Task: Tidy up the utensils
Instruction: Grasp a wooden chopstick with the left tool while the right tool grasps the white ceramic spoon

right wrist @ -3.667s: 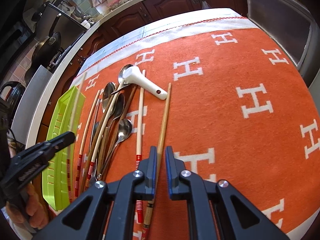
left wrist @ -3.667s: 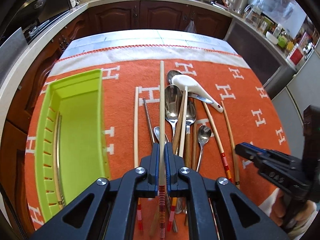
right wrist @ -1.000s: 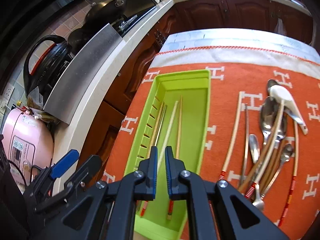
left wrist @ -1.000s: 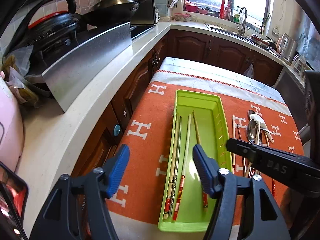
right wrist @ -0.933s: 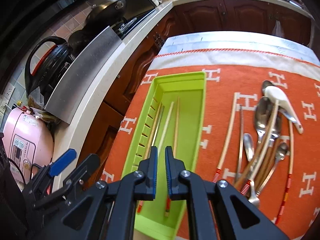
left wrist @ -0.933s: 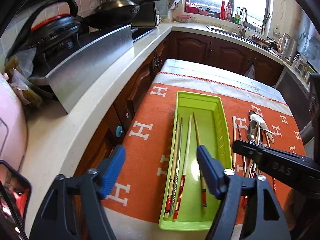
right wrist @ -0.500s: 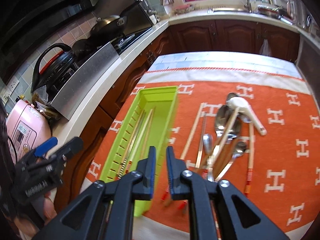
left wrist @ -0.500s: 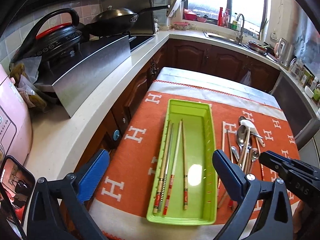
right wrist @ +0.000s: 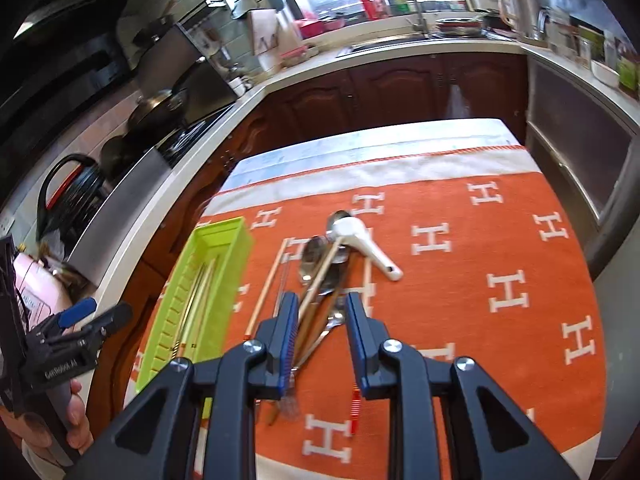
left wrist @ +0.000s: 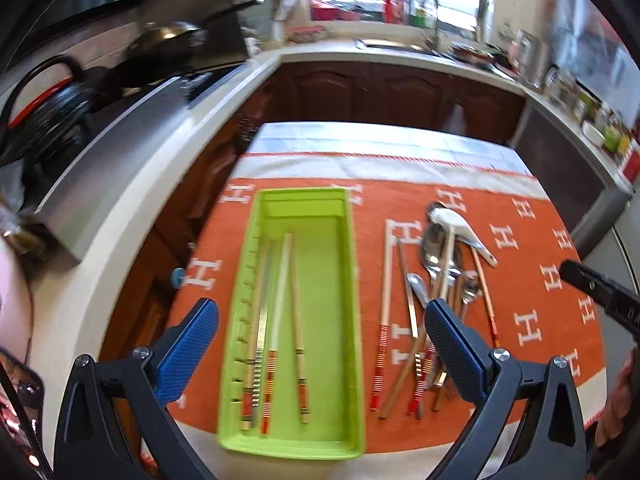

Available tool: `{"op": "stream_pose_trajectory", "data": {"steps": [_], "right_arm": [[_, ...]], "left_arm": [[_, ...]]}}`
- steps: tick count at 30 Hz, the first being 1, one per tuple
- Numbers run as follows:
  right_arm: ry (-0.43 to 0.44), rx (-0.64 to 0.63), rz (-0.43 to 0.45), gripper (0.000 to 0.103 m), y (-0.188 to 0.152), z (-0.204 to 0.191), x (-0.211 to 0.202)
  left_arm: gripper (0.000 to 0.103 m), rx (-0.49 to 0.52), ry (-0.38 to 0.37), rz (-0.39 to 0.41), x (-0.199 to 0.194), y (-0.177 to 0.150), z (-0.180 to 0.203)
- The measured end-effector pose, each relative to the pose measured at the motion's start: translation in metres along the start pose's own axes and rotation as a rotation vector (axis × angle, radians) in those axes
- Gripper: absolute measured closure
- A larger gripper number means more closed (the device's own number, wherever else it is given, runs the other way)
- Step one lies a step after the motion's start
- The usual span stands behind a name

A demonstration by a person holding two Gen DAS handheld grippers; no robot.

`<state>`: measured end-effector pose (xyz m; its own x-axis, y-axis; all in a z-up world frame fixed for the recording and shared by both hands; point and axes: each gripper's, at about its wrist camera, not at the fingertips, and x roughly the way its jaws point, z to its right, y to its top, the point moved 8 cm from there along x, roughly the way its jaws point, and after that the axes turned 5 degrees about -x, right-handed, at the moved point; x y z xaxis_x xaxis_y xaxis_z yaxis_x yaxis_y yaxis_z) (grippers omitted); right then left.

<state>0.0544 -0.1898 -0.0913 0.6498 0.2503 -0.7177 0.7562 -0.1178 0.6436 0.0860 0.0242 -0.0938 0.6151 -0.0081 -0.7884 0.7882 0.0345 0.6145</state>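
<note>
Orange cloth with white letters [left wrist: 532, 280] covers the table, and a long green plastic tray [left wrist: 348, 272] lies on its left part. Four thin chopsticks [left wrist: 280, 312] already lie inside the tray, side by side, running along its length.

Just to the right of the tray sits the messy pile of shiny metal spoons and wooden chopsticks [right wrist: 320, 280]. A smooth white ceramic spoon [right wrist: 366, 246] rests at the far end of the pile. Most things in the pile point away from the person, much like the tray does.

From the right wrist view, the right gripper [right wrist: 320, 320] hangs right over the near part of the pile. Its jaws have just been opening a little and nothing is pinched between the pads. It is the nearer tool, so it looks ready to pick next, I think. A chopstick would fit across its narrow gap.

Seen from its own camera, the left gripper [left wrist: 320, 340] hangs over the near end of the tray with its blue bumpy pads [left wrist: 188, 344] spread as wide as they go. It holds nothing.
</note>
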Motion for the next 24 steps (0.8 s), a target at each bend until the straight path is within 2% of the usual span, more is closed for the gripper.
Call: {"op": "stream_pose_trajectory", "data": {"steps": [6, 7, 9, 11, 14, 24], "right_arm": [[-0.001, 0.023, -0.014, 0.079, -0.002, 0.023, 0.008], [0.000, 0.026, -0.017, 0.079, -0.002, 0.025, 0.011], [0.003, 0.034, -0.027, 0.079, -0.002, 0.030, 0.015], [0.010, 0.041, -0.038, 0.079, -0.002, 0.036, 0.022], [0.021, 0.039, -0.051, 0.079, -0.002, 0.040, 0.031], [0.053, 0.043, -0.092, 0.079, 0.005, 0.052, 0.065]], "left_arm": [[0.002, 0.047, -0.035, -0.053, 0.023, -0.005, 0.031], [0.004, 0.052, -0.042, -0.060, 0.027, -0.006, 0.035], [0.011, 0.065, -0.063, -0.083, 0.035, -0.007, 0.043], [0.025, 0.078, -0.096, -0.115, 0.046, -0.010, 0.052], [0.041, 0.095, -0.122, -0.165, 0.063, -0.014, 0.063], [0.075, 0.144, -0.172, -0.281, 0.115, -0.029, 0.095]]}}
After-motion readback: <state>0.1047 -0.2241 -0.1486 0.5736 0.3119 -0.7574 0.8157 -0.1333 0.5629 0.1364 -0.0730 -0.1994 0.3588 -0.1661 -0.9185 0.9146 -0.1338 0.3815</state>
